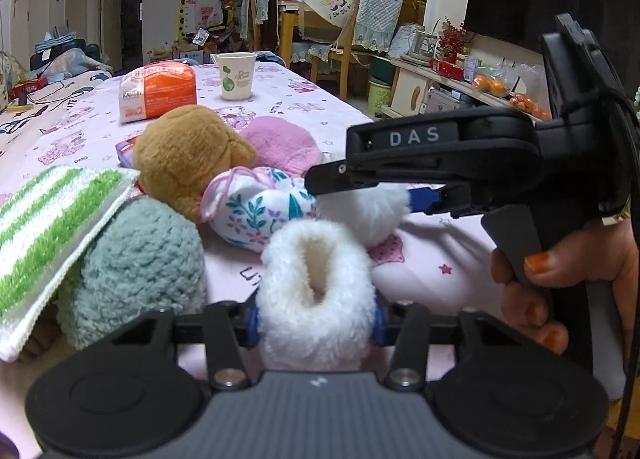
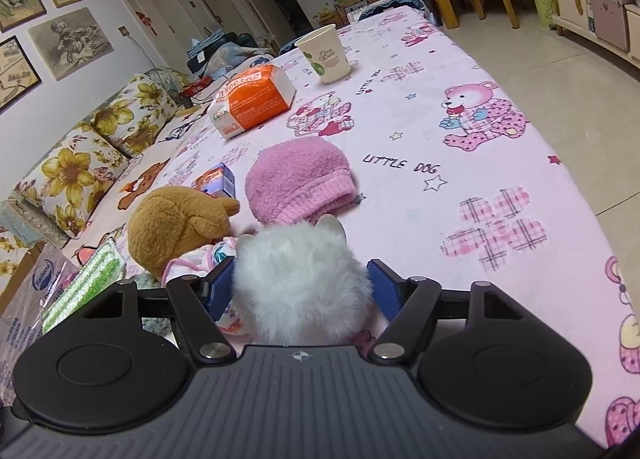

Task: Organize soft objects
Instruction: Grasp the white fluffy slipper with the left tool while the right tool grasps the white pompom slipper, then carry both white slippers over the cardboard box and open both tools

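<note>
In the left wrist view my left gripper [image 1: 316, 325] is shut on a white fleece bootie [image 1: 316, 279], its blue pads pressing into both sides. Just beyond it, my right gripper [image 1: 360, 195] reaches in from the right, held by a hand [image 1: 560, 279]. In the right wrist view the right gripper [image 2: 300, 285] has its blue pads against a white furry toy [image 2: 300, 275] on the pink sheet. A brown plush bear [image 1: 188, 155], a pink knitted hat [image 2: 300, 179], a floral mitten [image 1: 256, 211], a teal fuzzy piece [image 1: 140, 263] and a green-striped cloth [image 1: 44, 239] lie close by.
The pink cartoon-print sheet [image 2: 460, 187] covers the table. An orange tissue pack [image 2: 252, 99], a paper cup [image 2: 326, 53] and a small box [image 2: 216, 179] sit farther back. The floor lies off the right edge; flowered cushions [image 2: 92, 155] line the left.
</note>
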Demonstrator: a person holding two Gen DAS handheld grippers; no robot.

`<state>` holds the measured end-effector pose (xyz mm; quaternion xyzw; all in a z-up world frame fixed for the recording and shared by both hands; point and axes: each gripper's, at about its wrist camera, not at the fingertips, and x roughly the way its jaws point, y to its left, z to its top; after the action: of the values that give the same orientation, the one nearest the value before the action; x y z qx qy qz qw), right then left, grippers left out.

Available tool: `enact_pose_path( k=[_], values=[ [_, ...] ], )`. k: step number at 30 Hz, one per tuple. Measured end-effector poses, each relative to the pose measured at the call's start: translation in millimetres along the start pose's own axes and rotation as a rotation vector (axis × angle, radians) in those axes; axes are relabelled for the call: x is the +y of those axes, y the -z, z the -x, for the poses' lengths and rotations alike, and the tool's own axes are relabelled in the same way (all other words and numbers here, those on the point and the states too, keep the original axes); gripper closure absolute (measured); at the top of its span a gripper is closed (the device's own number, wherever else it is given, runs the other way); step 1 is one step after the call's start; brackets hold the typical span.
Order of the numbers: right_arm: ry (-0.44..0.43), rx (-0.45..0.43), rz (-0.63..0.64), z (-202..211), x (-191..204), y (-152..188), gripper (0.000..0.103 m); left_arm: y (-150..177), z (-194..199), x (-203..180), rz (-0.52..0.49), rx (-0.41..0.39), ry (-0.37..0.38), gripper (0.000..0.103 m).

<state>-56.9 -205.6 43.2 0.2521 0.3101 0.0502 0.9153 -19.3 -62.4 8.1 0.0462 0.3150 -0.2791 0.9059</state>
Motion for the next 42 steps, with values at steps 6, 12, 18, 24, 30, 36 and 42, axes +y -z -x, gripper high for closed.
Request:
enact_pose_path(
  k=[6, 12, 18, 24, 30, 36, 42],
  values=[
    [0.005, 0.016, -0.007, 0.0, 0.6, -1.2, 0.014, -0.6, 4.2, 7.5, 0.023, -0.018, 0.027, 0.068],
    [0.029, 0.026, 0.007, -0.3, 0.7, -3.3, 0.026, -4.8, 15.6, 23.1, 0.069, -0.071, 0.053, 0.068],
    [0.085, 0.01, 0.079, 0.6, 13.1, -4.8, 0.043, -11.6, 27.1, 34.6, 0.09, -0.119, 0.042, 0.068],
    [0.116, -0.032, 0.101, 7.3, 19.3, -7.2, 0.046, -15.3, 40.1, 35.5, 0.076, -0.165, 0.031, 0.068],
    [0.133, -0.094, 0.111, 13.8, 21.6, -12.9, 0.047, -18.0, 56.8, 40.8, 0.073, -0.21, 0.014, 0.068],
    [0.121, -0.149, 0.111, 21.5, 29.2, -16.4, 0.046, -21.5, 74.8, 49.2, 0.082, -0.266, -0.012, 0.067],
    [0.065, -0.187, 0.112, 26.1, 43.5, -19.1, 0.046, -24.6, 94.1, 60.9, 0.095, -0.325, -0.058, 0.067]
  ],
)
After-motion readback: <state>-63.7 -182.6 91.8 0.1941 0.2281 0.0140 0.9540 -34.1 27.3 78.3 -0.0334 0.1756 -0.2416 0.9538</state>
